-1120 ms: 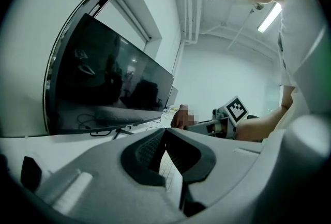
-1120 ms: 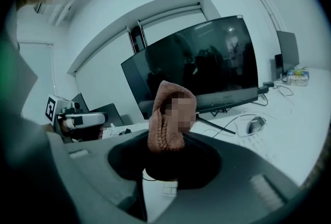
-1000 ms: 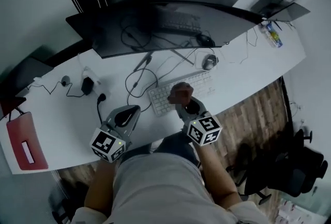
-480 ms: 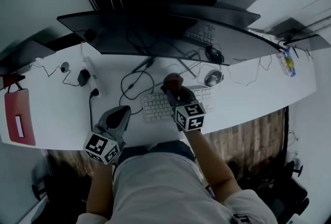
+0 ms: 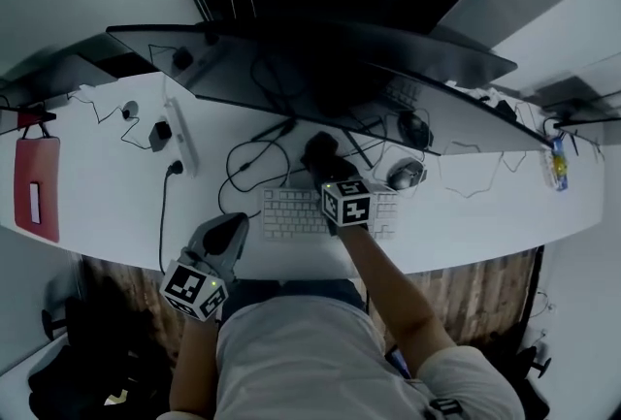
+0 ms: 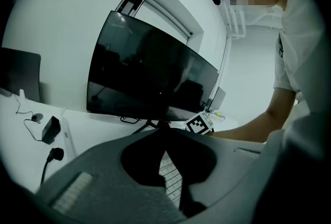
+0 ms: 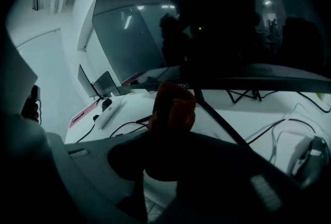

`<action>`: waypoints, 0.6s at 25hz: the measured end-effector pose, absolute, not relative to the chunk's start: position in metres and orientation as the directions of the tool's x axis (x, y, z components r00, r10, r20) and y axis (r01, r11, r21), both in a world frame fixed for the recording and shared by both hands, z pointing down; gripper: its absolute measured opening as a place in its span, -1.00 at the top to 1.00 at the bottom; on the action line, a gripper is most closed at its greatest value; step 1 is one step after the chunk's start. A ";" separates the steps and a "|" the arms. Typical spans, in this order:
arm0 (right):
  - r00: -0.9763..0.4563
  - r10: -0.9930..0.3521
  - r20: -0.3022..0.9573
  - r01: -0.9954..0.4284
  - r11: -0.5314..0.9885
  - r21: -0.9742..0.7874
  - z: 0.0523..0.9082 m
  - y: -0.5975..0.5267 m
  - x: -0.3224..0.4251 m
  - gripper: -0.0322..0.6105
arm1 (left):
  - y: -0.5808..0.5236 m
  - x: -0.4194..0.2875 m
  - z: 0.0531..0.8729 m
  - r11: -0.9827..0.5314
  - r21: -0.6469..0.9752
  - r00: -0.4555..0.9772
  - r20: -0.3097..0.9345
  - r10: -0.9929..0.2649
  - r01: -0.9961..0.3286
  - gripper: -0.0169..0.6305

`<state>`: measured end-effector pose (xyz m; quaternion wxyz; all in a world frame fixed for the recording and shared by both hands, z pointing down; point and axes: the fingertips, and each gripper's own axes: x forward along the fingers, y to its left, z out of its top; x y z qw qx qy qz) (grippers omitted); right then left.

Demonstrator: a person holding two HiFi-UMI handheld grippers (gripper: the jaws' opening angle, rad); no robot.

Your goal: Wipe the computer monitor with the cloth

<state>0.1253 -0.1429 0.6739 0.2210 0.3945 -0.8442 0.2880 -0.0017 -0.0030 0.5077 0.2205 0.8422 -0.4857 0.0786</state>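
The wide dark monitor [image 5: 320,69] spans the back of the white desk [image 5: 97,205]; it also fills the left gripper view [image 6: 150,80] and looms close in the right gripper view [image 7: 217,26]. My right gripper [image 5: 325,163] is shut on a bunched reddish-brown cloth [image 5: 318,146], held above the keyboard just below the screen's lower edge. In its own view the cloth [image 7: 173,104] sticks up from the right gripper [image 7: 166,135]. My left gripper [image 5: 231,222] is shut and empty at the desk's front edge, as the left gripper [image 6: 164,131] view shows.
A white keyboard [image 5: 286,212] lies under the right gripper, with a mouse [image 5: 406,174] to its right. Cables, a power strip [image 5: 181,135] and a plug adapter [image 5: 160,130] lie left of centre. A red bag [image 5: 34,187] sits far left. The monitor's stand legs [image 7: 220,119] spread beneath the screen.
My right gripper has carried the cloth forward from over the keyboard toward the monitor's lower edge. The left gripper has stayed at the desk's front edge. The head camera has shifted.
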 end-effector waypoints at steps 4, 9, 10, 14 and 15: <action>-0.592 -0.514 0.620 -0.790 0.523 -0.321 0.687 -0.160 0.122 0.50 | -0.001 -0.003 0.508 -0.383 0.294 0.472 0.355 -0.807 -0.876 0.92; -0.580 -0.523 0.624 -0.800 0.510 -0.316 0.697 -0.180 0.119 0.49 | 0.003 -0.005 0.511 -0.325 0.302 0.425 0.371 -0.826 -0.896 0.92; -0.576 -0.529 0.623 -0.803 0.509 -0.311 0.698 -0.182 0.119 0.50 | 0.005 -0.004 0.513 -0.320 0.305 0.421 0.373 -0.827 -0.897 0.92; -0.565 -0.567 0.600 -0.816 0.493 -0.302 0.699 -0.194 0.122 0.49 | 0.008 0.002 0.520 -0.311 0.311 0.418 0.381 -0.825 -0.898 0.92; -0.561 -0.580 0.590 -0.820 0.486 -0.302 0.697 -0.197 0.124 0.49 | 0.008 0.003 0.520 -0.309 0.310 0.416 0.385 -0.824 -0.899 0.92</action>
